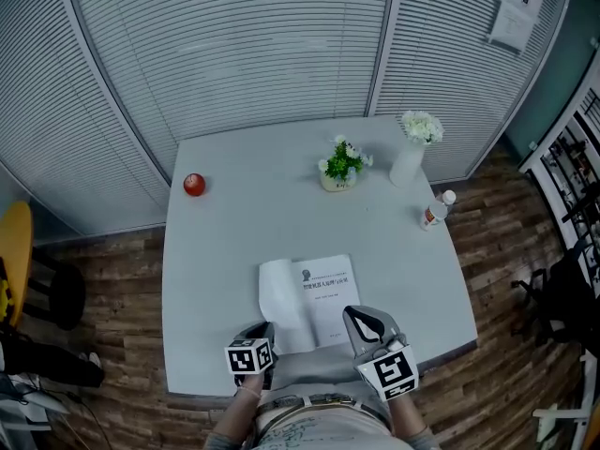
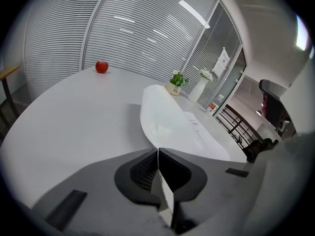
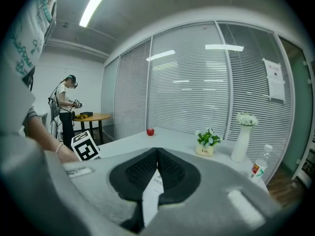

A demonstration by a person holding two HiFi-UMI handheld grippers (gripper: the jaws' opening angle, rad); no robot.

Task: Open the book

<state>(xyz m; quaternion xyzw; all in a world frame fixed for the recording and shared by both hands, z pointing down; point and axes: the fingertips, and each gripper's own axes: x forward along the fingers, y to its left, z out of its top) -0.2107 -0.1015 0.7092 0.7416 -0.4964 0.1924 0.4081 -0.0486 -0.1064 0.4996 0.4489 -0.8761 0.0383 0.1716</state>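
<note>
Lying near the front edge of the bench (image 1: 234, 242), the book (image 1: 330, 293) has its cover (image 2: 165, 117) curled up, pinched tight by the left gripper (image 2: 158, 154); the right gripper (image 3: 156, 155) clamps the book's near-right corner.

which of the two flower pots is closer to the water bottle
the tall white vase of white flowers, standing just beyond the bottle; the small green potted plant sits further left, away from it.

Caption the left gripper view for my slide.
Left claw shut on the book's lifted top sheet, white table beyond.
</note>
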